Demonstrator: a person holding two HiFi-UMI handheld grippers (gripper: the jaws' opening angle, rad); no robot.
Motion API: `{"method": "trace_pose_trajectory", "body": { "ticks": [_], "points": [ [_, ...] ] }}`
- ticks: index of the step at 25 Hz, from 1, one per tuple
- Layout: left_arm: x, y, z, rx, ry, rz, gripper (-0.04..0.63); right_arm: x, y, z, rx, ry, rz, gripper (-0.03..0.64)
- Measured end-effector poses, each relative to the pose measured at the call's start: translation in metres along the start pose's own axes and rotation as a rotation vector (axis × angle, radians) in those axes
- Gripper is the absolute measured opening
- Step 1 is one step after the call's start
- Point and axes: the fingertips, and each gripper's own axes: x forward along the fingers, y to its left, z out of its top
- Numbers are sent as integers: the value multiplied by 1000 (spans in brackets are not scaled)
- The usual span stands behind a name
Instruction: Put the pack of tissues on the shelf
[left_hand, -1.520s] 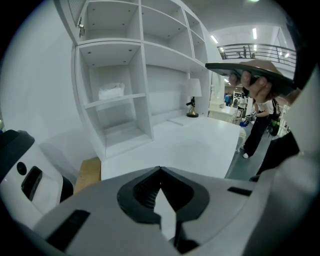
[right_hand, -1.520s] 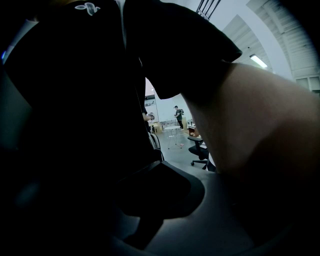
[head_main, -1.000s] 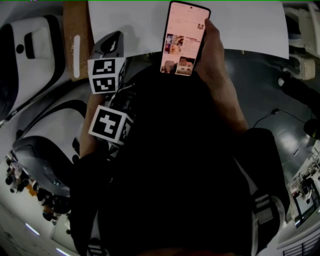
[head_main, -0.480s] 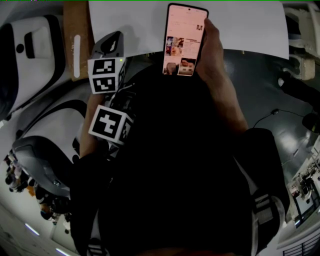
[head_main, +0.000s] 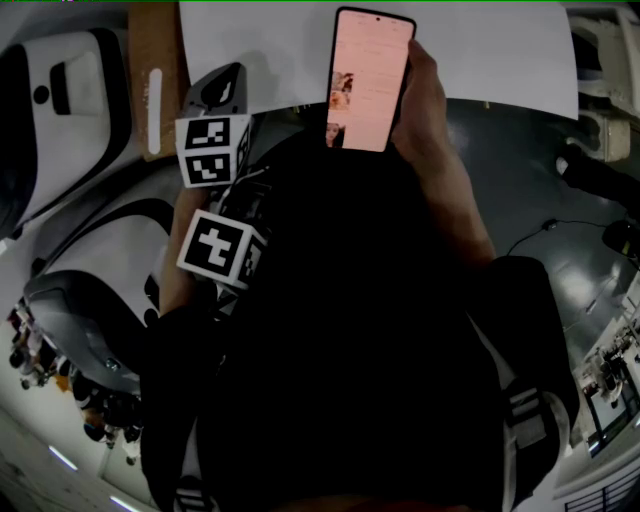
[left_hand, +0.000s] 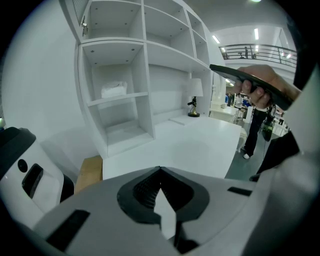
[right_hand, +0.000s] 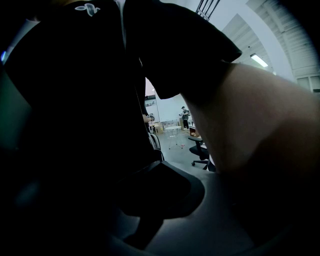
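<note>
Tissues (left_hand: 114, 90) sit in a shelf (left_hand: 146, 80) cubby at upper left, ahead-left of the nearer left gripper (left_hand: 160, 172), jaws pinched together on nothing, while the right gripper (right_hand: 157, 165), likewise closed and empty, is buried against dark clothing.

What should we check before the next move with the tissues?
1. Left gripper: jaws together, nothing between them: ok.
2. Right gripper: jaws together, crowded by dark clothing and an arm: not ok.
3. Hand: busy holding a phone: not ok.
4. Pack of tissues: a white bundle that looks like it lies in a shelf compartment: ok.
5. Table before the shelf, way free: ok.
</note>
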Motion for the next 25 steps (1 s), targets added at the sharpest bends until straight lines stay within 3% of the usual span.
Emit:
{"method": "trace_pose_trajectory", "body": {
  "ticks": [25],
  "points": [
    [-3, 2, -7, 2, 3, -1, 11, 3, -5, 0, 5, 0, 7, 15]
  ]
}}
